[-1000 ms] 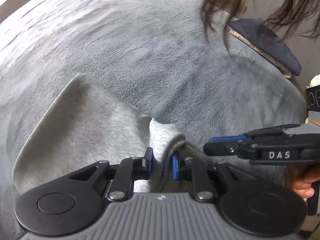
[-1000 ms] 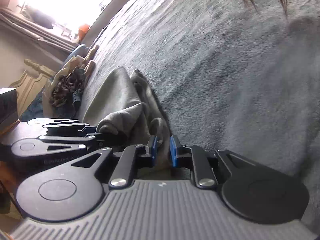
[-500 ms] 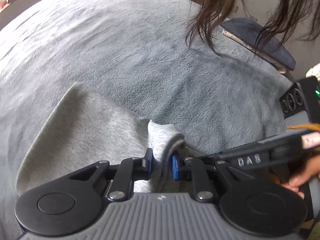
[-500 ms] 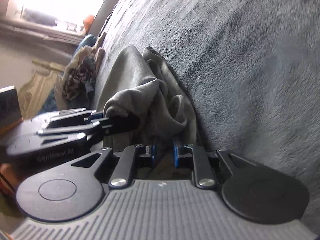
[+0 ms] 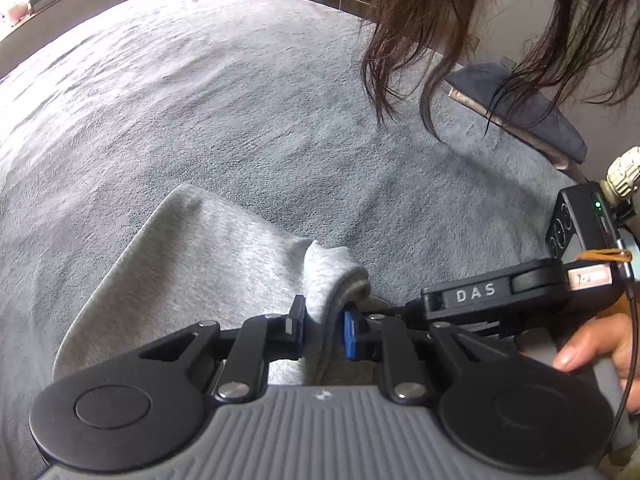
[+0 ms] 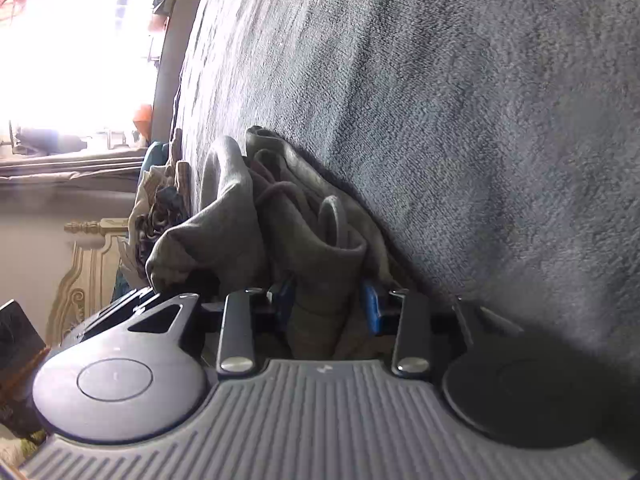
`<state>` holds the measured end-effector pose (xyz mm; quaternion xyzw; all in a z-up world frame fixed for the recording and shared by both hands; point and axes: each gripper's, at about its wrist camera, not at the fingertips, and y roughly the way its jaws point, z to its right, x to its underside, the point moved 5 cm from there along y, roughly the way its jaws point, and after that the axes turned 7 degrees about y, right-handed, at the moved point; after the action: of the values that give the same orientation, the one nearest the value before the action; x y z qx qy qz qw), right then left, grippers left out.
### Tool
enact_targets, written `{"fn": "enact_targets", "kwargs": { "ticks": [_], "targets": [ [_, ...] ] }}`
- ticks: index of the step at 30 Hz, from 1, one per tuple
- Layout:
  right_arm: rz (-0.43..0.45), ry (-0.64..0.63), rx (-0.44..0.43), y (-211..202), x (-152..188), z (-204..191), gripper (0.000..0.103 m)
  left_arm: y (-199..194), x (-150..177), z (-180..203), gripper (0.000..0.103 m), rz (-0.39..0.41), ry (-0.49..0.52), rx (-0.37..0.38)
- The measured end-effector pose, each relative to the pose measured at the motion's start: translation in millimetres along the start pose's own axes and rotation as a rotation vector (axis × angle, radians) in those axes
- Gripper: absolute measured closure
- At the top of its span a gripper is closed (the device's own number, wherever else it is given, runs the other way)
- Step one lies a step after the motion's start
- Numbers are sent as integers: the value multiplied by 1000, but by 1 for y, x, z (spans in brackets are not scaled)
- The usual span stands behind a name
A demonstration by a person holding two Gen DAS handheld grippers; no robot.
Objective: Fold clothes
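A: Entry on the grey garment point(image 5: 188, 264). It is lying on the grey blanket point(image 5: 200, 100) at the near edge, its folded hem bunching up just ahead of the left gripper point(image 5: 324, 330).

B: Change from a second ago?

A: In the right wrist view the whole scene is standing rolled over, the blanket now running up the picture. The right gripper point(image 6: 330, 300) is opening its jaws; a second ago the blue pads were sitting close together, now they are standing apart with a thick fold of the garment between them, apparently no longer pressed. The left gripper is staying clamped on the hem, unchanged.

B: Orientation of the garment?

A: In the left wrist view its long axis is running from the gripped hem away to the upper left, ending in a rounded corner.

B: Surroundings?

A: The right gripper's body is coming in from the right, just beside the left one, with the person's hand point(image 5: 592, 344) on its handle. Dark hair point(image 5: 420, 40) is hanging over the blanket. A dark cushion point(image 5: 532, 116) is sitting at the far right edge. A pile of clothes point(image 6: 160, 204) is lying beyond the garment.
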<state>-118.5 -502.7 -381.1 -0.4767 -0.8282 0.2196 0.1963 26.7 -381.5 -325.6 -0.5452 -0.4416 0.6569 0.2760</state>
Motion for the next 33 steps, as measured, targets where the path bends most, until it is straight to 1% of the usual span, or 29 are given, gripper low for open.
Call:
{"fn": "enact_targets", "kwargs": {
  "ticks": [1,2,3,6,9,15,21,25,29,31,33],
  "targets": [
    [8,-10,8,2,0,-1,67,-1,0,0,85,2,2,0],
    [17,-26,17,2,2,-3,69,-1,1,1,85,3,4,1],
    [30,-46,23,0,5,-4,74,-2,2,1,84,1,7,5],
    [55,-88,36,-4,13,-9,82,-3,6,4,84,-6,22,12],
    [67,-101,42,-7,18,-13,85,-4,7,4,84,-10,26,17],
    [80,-122,41,-10,25,-18,87,-3,10,10,84,-22,35,43],
    [85,-108,59,-9,27,-10,87,-1,13,16,84,-25,56,55],
    [79,-90,63,-7,20,1,87,6,16,22,84,-33,118,58],
    [56,-59,31,-9,15,12,85,20,20,31,84,-38,152,66],
    [50,-69,27,-10,14,13,84,24,23,34,83,-41,169,67],
    [42,-78,30,-11,13,13,84,28,26,37,80,-43,187,68]
  ]
}}
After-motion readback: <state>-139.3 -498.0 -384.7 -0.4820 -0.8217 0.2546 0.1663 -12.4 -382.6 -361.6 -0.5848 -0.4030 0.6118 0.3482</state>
